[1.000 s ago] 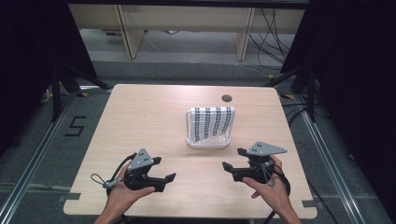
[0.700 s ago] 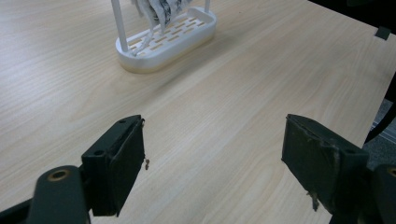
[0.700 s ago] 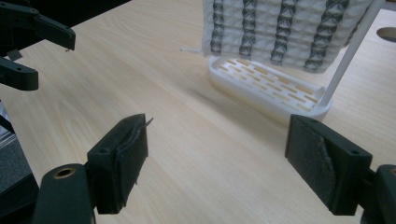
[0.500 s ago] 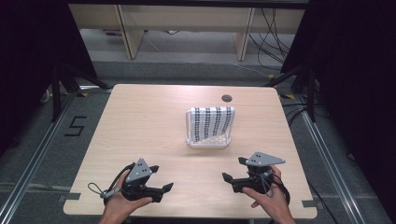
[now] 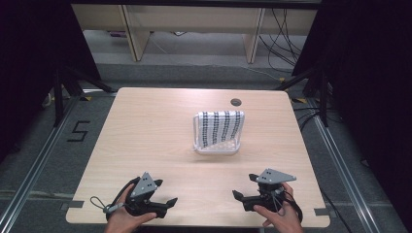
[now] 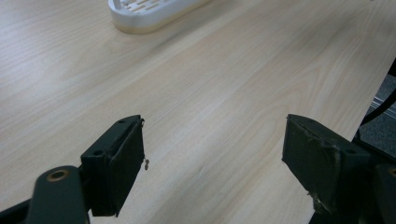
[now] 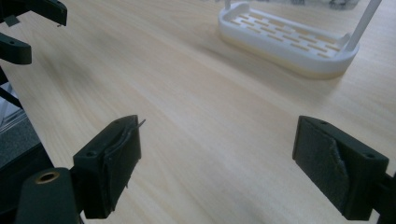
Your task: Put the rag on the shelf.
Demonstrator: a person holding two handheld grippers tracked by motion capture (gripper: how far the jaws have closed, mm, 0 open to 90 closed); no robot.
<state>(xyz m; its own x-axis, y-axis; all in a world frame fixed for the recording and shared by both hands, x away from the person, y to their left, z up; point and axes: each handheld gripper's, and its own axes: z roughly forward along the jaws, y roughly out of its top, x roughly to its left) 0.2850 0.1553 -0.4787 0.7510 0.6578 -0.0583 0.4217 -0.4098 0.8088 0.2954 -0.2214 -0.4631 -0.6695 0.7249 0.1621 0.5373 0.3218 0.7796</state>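
Both grippers sit low over the near edge of the wooden counter (image 5: pixel 145 131), each in one of the person's hands. The left gripper (image 5: pixel 167 203) has its fingers (image 6: pixel 116 163) spread wide with bare wood between them, grasping nothing. The right gripper (image 5: pixel 238 196) is released too — its jaws have just been opening, and its fingers (image 7: pixel 109 168) stand far apart over bare counter. The two point toward each other, well apart. The white rack (image 5: pixel 218 145) stands near the middle of the counter, beyond both grippers — a white cloth with dark stripes (image 5: pixel 222 127) hangs over its top bar. In the right gripper view the rack's slotted base (image 7: pixel 285 44) lies ahead, untouched.
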